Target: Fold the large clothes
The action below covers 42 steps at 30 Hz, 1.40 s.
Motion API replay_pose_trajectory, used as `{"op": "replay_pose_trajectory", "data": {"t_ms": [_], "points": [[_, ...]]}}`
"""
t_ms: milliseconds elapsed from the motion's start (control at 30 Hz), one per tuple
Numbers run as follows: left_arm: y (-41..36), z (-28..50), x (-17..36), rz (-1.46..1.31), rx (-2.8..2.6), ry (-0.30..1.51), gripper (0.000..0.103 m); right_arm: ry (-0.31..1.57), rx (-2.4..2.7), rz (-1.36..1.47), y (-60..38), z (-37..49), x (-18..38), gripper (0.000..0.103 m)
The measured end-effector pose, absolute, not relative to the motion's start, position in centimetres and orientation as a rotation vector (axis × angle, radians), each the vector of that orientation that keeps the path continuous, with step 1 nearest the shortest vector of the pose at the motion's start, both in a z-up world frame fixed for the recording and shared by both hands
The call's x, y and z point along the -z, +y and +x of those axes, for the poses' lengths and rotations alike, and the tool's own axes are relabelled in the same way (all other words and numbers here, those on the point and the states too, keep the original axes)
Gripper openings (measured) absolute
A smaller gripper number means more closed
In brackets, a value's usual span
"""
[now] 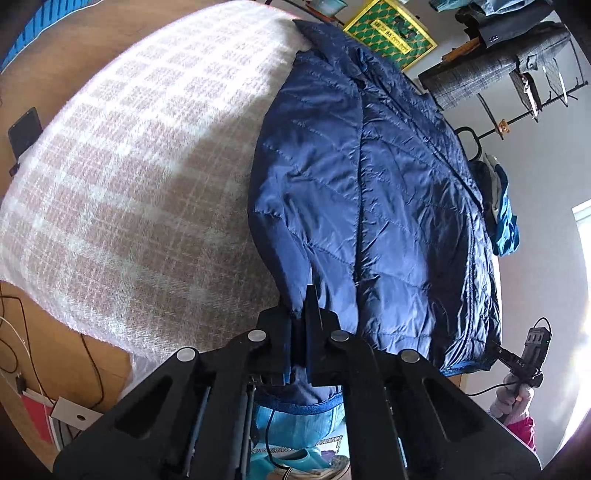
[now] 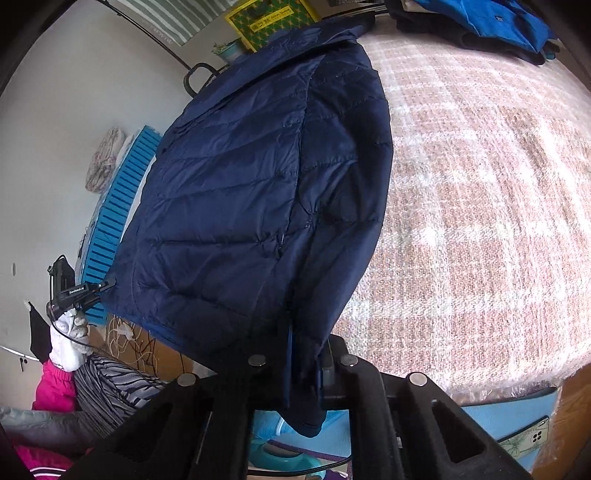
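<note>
Jacket (image 1: 369, 192) hem hidden inside left claw (image 1: 301, 332) — poster (image 1: 391, 37) lettering too small to read.

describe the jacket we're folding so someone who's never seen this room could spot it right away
Find the pink and white checked blanket spread over the table. Along one side lies the navy quilted puffer jacket, its bottom corners pinched in the left gripper and the right gripper. It is the only dark, shiny, stitched garment there.

The far claw (image 2: 105, 285) at the left edge of the right wrist view has small white letters, too tiny to read. The yellow-framed green poster (image 1: 389, 35) at the top has blurry writing.
</note>
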<state>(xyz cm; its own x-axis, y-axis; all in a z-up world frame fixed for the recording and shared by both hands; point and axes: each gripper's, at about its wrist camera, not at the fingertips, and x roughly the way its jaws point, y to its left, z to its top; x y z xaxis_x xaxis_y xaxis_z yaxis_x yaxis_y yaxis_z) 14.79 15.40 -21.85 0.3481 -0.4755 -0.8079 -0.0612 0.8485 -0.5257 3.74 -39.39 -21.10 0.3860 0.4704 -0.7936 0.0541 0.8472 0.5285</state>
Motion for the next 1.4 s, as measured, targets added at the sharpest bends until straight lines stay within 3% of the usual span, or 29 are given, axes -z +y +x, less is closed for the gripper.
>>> {"op": "replay_pose_trajectory", "data": {"t_ms": [400,800,1100,1400], "points": [[16.4,14.7,12.9,-0.567,0.331,0.968,0.001,0.918,-0.316,0.535,-41.1,3.2,11.6,0.000],[15.1,20.0,9.8,-0.568,0.358,0.924,0.001,0.846,-0.323,0.544,-41.7,6.6,9.1,0.000],[14.0,27.9,6.1,-0.536,0.342,0.847,0.001,0.782,-0.285,0.499,-42.6,14.2,5.0,0.000],[11.5,37.6,7.0,-0.507,0.299,0.863,0.001,0.814,-0.225,0.487,-44.0,24.1,5.3,0.000]]}}
